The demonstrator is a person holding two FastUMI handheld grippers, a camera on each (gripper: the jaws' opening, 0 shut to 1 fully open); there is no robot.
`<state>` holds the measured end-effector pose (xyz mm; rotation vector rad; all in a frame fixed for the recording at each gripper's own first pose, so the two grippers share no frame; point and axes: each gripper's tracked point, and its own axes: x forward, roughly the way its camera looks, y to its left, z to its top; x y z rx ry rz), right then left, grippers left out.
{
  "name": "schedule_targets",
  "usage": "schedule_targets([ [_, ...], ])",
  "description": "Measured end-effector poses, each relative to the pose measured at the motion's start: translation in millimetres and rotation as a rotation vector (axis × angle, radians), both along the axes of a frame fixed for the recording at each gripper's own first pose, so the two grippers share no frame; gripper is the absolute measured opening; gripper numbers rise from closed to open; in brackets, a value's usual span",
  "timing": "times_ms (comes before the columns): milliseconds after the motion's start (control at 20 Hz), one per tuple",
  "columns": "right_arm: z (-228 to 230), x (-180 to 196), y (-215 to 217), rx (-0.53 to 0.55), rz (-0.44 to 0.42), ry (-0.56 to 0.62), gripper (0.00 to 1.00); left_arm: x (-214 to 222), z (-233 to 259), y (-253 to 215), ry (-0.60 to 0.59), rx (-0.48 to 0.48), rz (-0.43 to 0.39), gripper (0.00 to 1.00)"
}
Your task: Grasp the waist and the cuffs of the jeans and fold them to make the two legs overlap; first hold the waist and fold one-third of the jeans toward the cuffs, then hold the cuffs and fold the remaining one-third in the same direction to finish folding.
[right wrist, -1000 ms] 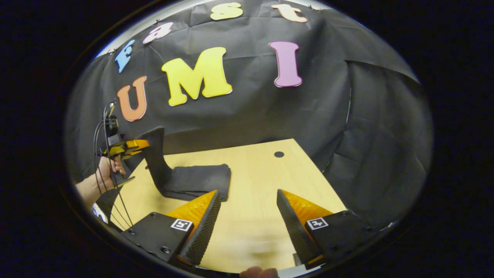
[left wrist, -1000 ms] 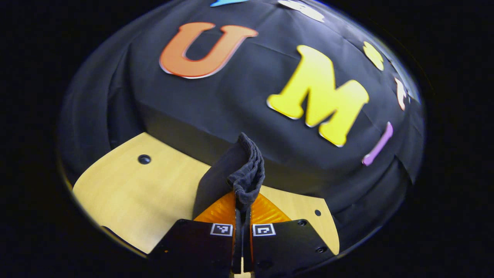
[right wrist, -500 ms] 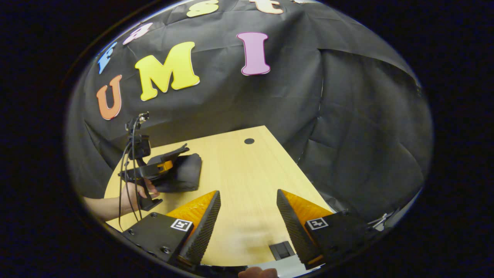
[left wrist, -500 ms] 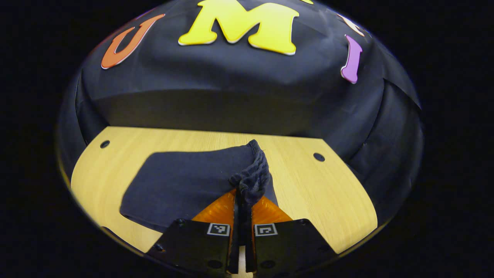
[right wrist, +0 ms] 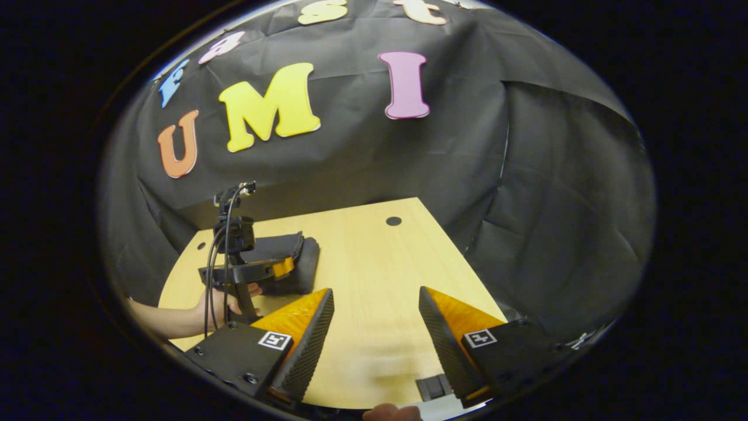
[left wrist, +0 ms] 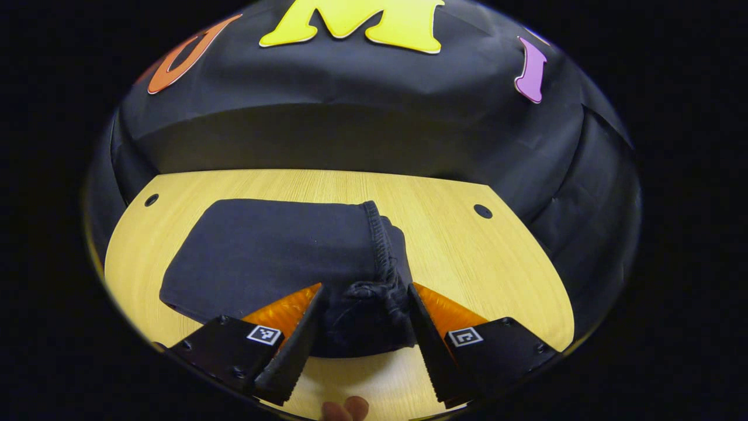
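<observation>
Jeans [left wrist: 274, 251] folded flat on the wooden table [left wrist: 467, 263]; the left gripper [left wrist: 362, 327] has just let go.

Half a second ago its fingers were pinched on the bunched cuff edge; now they stand spread at either side of that bunch [left wrist: 374, 292], which rests on the bundle at 6 o'clock in the left gripper view, so the last fold looks done. In the right gripper view the bundle [right wrist: 292, 263] lies at 9 o'clock, a hand [right wrist: 225, 298] just before it. The right gripper [right wrist: 374, 327] hangs spread over bare wood, well apart. Table holes at 10 and 2 o'clock; nothing blocks withdrawal.
</observation>
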<state>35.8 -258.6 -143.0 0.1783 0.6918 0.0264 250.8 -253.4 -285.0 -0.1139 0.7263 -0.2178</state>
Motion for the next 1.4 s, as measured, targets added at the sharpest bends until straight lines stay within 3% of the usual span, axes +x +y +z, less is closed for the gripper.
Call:
schedule_targets([
  [50,3.9,1.1,7.5,-0.005,0.014,-0.014,0.95,-5.5,11.9,4.0,-0.011,-0.017,-0.005,0.88],
  [100,8.7,0.8,16.4,-0.006,0.033,-0.03,0.87,-10.9,27.2,12.1,-0.028,-0.026,-0.004,0.88],
  [150,15.6,2.9,26.1,-0.004,0.046,-0.048,0.91,-13.9,44.2,25.7,-0.053,-0.027,0.004,0.88],
  [200,23.8,4.8,36.3,0.001,0.06,-0.07,0.87,-15.3,63.6,40.6,-0.09,-0.024,0.014,0.88],
  [250,33.7,8.4,48.1,0.002,0.072,-0.096,0.91,-16.2,85.2,56.1,-0.14,-0.016,0.02,0.88],
  [400,72.4,20.2,91.5,-0.026,0.115,-0.206,0.87,-31.1,164.2,119.9,-0.32,0.055,0.021,0.88],
  [450,88.7,22.9,109.7,-0.021,0.13,-0.247,0.91,-38.7,187.7,139.2,-0.374,0.081,0.026,0.88],
  [600,135.9,25.4,158.9,-0.015,0.167,-0.374,0.88,-66.8,248.4,180.9,-0.504,0.117,0.061,0.88],
  [700,166.3,21.3,183.0,-0.024,0.189,-0.455,0.97,-93.5,282.8,201.1,-0.548,0.1,0.104,0.89],
  [750,179.1,16.3,194.7,-0.029,0.205,-0.488,0.93,-106.1,299.7,209.4,-0.57,0.083,0.125,0.9],
  [850,198.1,0.5,213.9,-0.034,0.234,-0.537,0.94,-132.2,329.0,226.4,-0.622,0.063,0.153,0.9],
  [1000,215.5,-18.8,225.0,-0.051,0.225,-0.599,0.93,-158.2,352.2,234.8,-0.689,0.096,0.156,0.9],
  [1050,218.7,-26.7,225.6,-0.059,0.211,-0.614,0.93,-167.8,356.2,236.9,-0.708,0.102,0.153,0.82],
  [1250,222.8,-53.9,229.1,-0.077,0.189,-0.649,0.94,-194.4,353.1,230.7,-0.723,0.075,0.142,1.0],
  [1300,220.9,-58.5,227.8,-0.078,0.188,-0.649,0.94,-202.5,350.1,226.7,-0.72,0.072,0.131,0.86],
  [1400,215.5,-67.0,224.1,-0.064,0.173,-0.632,0.94,-214.3,344.7,222.3,-0.714,0.073,0.122,0.86],
])
